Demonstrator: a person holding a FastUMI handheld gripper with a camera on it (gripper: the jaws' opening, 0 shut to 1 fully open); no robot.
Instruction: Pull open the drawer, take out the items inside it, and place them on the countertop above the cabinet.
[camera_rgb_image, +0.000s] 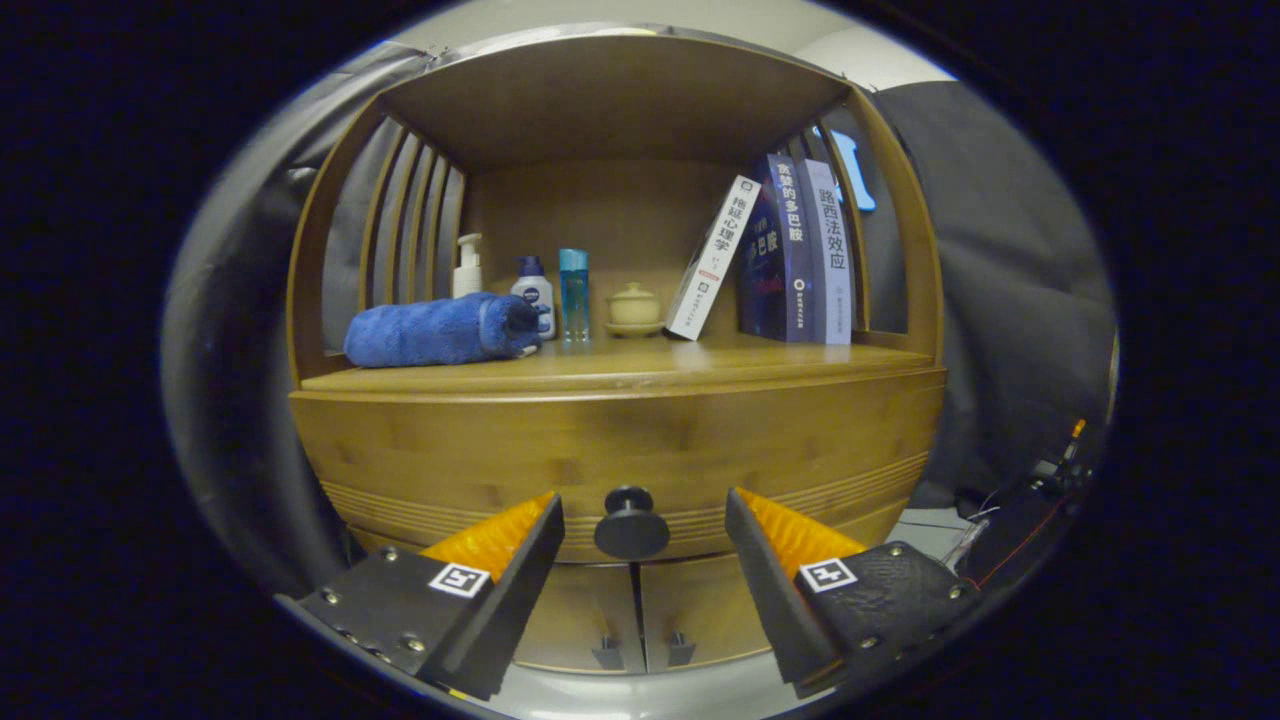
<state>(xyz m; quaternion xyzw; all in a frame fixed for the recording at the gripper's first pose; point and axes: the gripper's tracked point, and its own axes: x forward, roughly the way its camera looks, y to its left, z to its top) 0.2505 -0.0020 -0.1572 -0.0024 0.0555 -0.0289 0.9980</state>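
A wooden cabinet faces me, its drawer front (620, 455) closed below the countertop (640, 372). A round dark knob (631, 524) juts out from the drawer's lower middle. My gripper (640, 505) is open, and the knob sits between the two fingers without either one touching it. What lies inside the drawer is hidden.
On the countertop lie a rolled blue towel (440, 330), a pump bottle (467, 266), a white bottle (533, 295), a tall blue bottle (574, 294), a small lidded cup (634, 308) and several books (790, 250). Two small doors (640, 620) close the cabinet below the drawer.
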